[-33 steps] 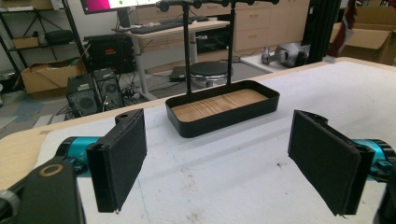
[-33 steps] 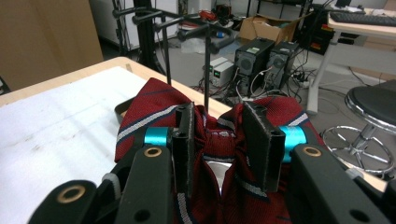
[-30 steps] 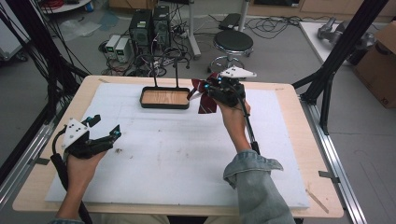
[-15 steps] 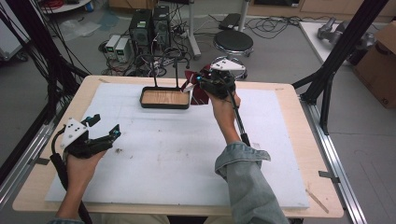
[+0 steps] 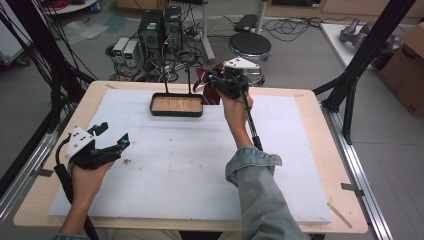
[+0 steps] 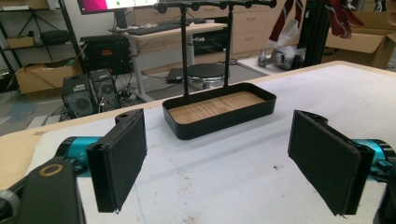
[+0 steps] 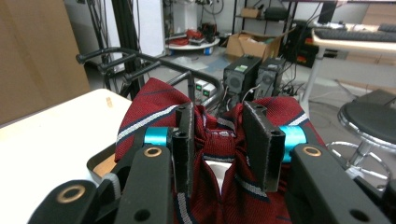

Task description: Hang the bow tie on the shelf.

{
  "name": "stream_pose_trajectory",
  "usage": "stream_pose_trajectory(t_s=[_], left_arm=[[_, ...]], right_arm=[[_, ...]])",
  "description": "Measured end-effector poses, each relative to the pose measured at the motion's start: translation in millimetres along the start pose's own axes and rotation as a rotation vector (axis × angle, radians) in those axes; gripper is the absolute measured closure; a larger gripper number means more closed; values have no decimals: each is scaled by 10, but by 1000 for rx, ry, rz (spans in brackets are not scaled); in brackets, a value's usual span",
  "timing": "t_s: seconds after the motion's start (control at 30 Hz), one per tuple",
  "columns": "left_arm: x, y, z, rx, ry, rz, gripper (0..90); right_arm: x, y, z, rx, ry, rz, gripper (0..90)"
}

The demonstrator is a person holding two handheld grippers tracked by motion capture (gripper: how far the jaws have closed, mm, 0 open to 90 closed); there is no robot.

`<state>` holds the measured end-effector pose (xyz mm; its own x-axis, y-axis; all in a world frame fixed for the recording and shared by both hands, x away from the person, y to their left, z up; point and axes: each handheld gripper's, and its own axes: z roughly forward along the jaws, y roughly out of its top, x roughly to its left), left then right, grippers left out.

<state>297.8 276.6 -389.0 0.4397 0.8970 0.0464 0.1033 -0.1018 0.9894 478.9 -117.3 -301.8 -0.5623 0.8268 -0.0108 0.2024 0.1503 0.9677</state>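
Bunching between the two black jaws of the right gripper (image 7: 219, 144), a dark red striped fabric bow tie (image 7: 210, 186) is clamped there, held at the far side of the table just right of the black metal tray with a wooden floor (image 5: 177, 105) and its upright rack of black pegs (image 6: 219, 4). That arm reaches far forward, its denim sleeve (image 5: 260, 195) over the white foam mat (image 5: 190, 165). Near left, the left gripper (image 5: 111, 137) rests low, jaws spread wide around nothing.
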Motion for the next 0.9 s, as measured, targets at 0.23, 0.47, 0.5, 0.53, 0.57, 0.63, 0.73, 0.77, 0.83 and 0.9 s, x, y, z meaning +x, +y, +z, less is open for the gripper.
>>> stream_pose_trajectory(t_s=[0.23,0.47,0.5,0.53,0.57,0.63,0.73,0.77,0.83,0.9], left_arm=[[2,-1,-5,-2,-3,-4,198],[19,-4,-3,-3,-6,-15,198],[19,-5,-3,-1,-5,-15,197],[18,-4,-1,-1,-7,-15,197],[15,-5,0,-4,-8,-16,197],[15,-4,0,-7,-11,-27,197],[16,-4,0,-11,-15,-33,197],[16,-3,0,-10,-16,-33,197],[15,-5,2,-11,-19,-40,197],[13,-4,3,-13,-18,-40,197]], right_arm=[[27,39,109,-12,-18,2,656],[24,107,208,-15,-26,-2,656],[23,110,219,-13,-26,0,656],[20,110,233,-12,-29,6,656],[14,111,242,-12,-31,10,656],[-15,108,264,-15,-32,26,655],[-50,114,286,-27,-44,38,655],[-61,115,294,-26,-46,37,655],[-85,121,327,-18,-51,42,654],[-88,130,347,-26,-56,42,654]])
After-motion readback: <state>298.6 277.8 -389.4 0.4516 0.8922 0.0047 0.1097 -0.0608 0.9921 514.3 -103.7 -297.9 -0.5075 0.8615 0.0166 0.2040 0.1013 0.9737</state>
